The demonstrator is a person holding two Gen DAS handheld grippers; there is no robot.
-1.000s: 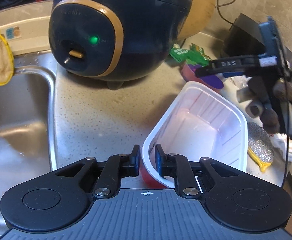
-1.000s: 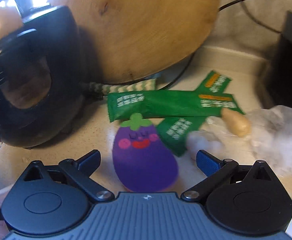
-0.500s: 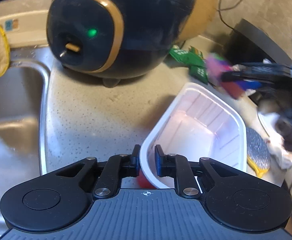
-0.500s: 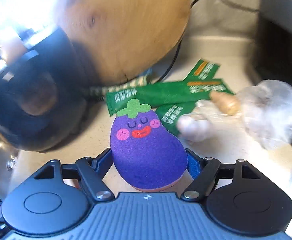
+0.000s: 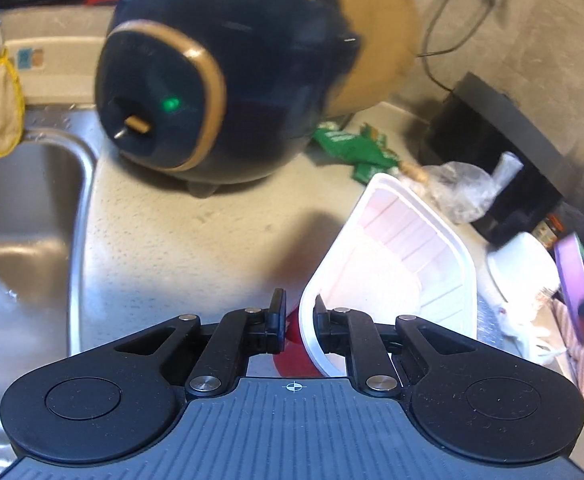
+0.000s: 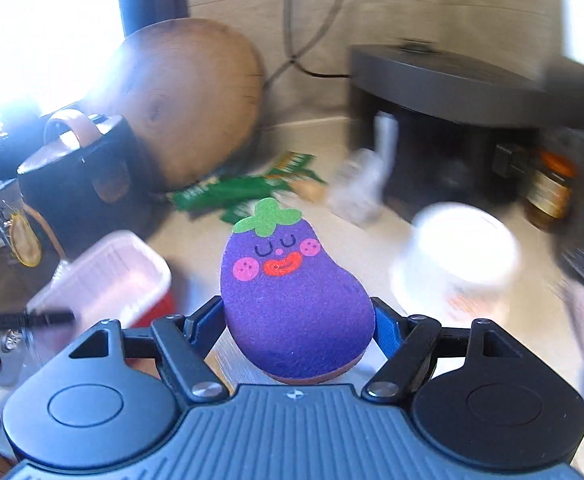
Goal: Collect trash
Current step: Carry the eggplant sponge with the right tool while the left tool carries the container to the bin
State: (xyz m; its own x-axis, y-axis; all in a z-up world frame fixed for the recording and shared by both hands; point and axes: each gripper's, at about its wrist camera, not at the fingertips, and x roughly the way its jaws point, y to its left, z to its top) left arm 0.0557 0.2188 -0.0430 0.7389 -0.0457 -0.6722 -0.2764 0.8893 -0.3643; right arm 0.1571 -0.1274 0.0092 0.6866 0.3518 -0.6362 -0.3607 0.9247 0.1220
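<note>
A white plastic tray (image 5: 404, 248) with a red underside tilts up off the speckled counter. My left gripper (image 5: 298, 320) has the tray's near rim between its fingers, and the jaws are closing on it. In the right wrist view the same tray (image 6: 104, 276) lies at the lower left. My right gripper (image 6: 298, 320) is shut on a purple eggplant-shaped sponge (image 6: 292, 292) and holds it above the counter. Green wrappers (image 5: 356, 148) and a crumpled clear bag (image 5: 456, 188) lie behind the tray.
A dark round cooker (image 5: 212, 80) stands at the back, with a wooden board (image 6: 188, 92) leaning behind it. A steel sink (image 5: 20, 220) is on the left. A black appliance (image 6: 444, 120), a jar (image 6: 548, 192) and a white cup (image 6: 456, 248) crowd the right side.
My right gripper closed on the eggplant sponge, lifted it and swung it back away from the wrappers. My left gripper tightened on the tray's rim and tipped the tray up.
</note>
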